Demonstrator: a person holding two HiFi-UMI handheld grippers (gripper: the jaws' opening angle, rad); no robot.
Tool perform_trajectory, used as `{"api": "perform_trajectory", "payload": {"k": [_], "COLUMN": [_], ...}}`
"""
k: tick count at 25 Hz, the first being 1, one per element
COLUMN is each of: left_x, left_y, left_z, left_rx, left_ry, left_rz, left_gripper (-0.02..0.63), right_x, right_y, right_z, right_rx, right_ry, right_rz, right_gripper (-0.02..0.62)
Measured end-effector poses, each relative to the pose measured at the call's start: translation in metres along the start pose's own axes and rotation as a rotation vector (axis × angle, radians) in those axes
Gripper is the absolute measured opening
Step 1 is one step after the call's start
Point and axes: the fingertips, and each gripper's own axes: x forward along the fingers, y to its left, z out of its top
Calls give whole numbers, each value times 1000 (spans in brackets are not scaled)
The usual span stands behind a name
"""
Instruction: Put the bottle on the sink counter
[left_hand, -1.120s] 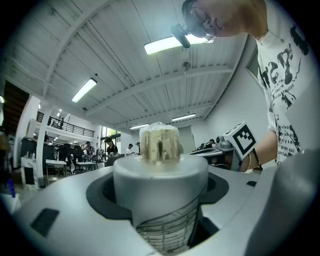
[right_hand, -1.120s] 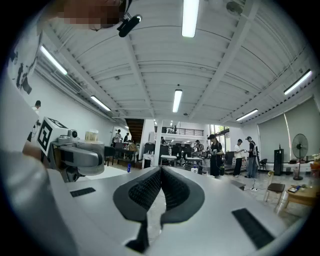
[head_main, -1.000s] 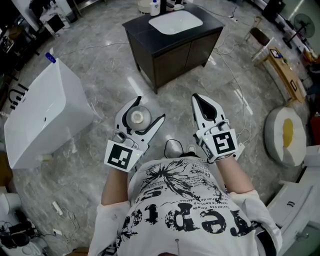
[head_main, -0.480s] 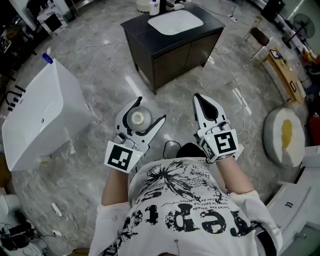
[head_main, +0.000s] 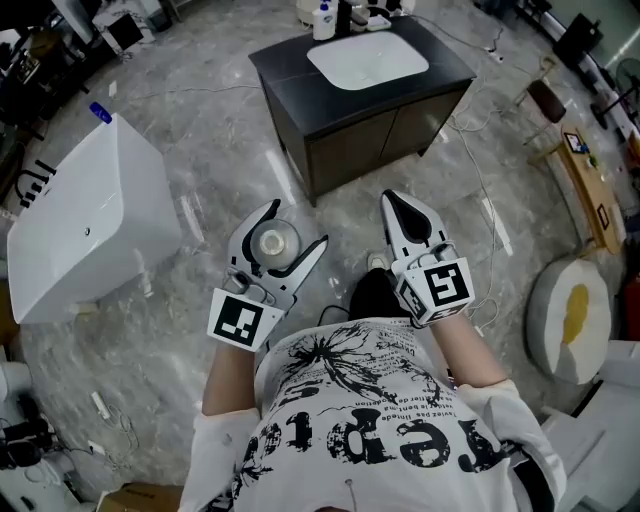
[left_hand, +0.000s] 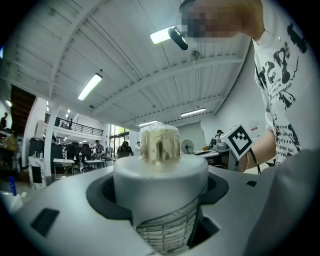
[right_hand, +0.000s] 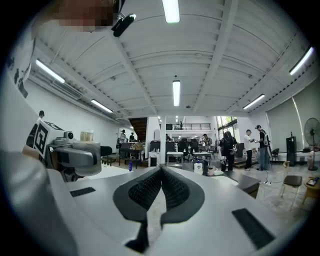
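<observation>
A white bottle with a pale cap (head_main: 271, 241) stands upright between the jaws of my left gripper (head_main: 283, 226), held at waist height over the floor. The left gripper view shows the same bottle (left_hand: 160, 185) filling the jaws from below. My right gripper (head_main: 404, 206) is shut and empty beside it, its pads pressed together (right_hand: 161, 192). The dark sink counter (head_main: 455, 70) with its white basin (head_main: 367, 60) stands ahead across the marble floor, well apart from both grippers.
A white bathtub (head_main: 80, 230) lies to the left. Bottles and small items (head_main: 325, 18) stand at the counter's back edge. Cables (head_main: 480, 190) trail over the floor right of the cabinet, and a round white object with a yellow patch (head_main: 570, 310) lies at the right.
The view has shifted forward; the counter now appears slightly closer and more to the right. Both grippers keep the same pose, the bottle still held.
</observation>
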Motion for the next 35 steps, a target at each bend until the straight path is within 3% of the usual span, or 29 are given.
{"api": "perform_trajectory", "payload": {"k": [10,16,25,29,32,35], "left_x": [239,329,382,406,434,459], "left_y": [44,58,109,162,216,276], "left_z": [-9,-23,-59,-90,-96,-110], "left_rx": [12,-16,-43,-13,-26,-28], "left_ry": [29,52,116,170,119,128], "left_rz": [158,226,280,273,289,300], "left_gripper": [350,350,350,351,350,350], "right_x": [128,172,242,301,360,427], "right_y": [-214,-305,-347,-355,-362,-367], "right_z": [13,12,-19,-31,-37,-44], "right_rx": [-55,-55,0,-9,-18,-20], "right_ry": [61,91,144,161,171,192], "right_rz": [203,248,283,302,312,322], "right_gripper": [14,15,15,15,15,15]}}
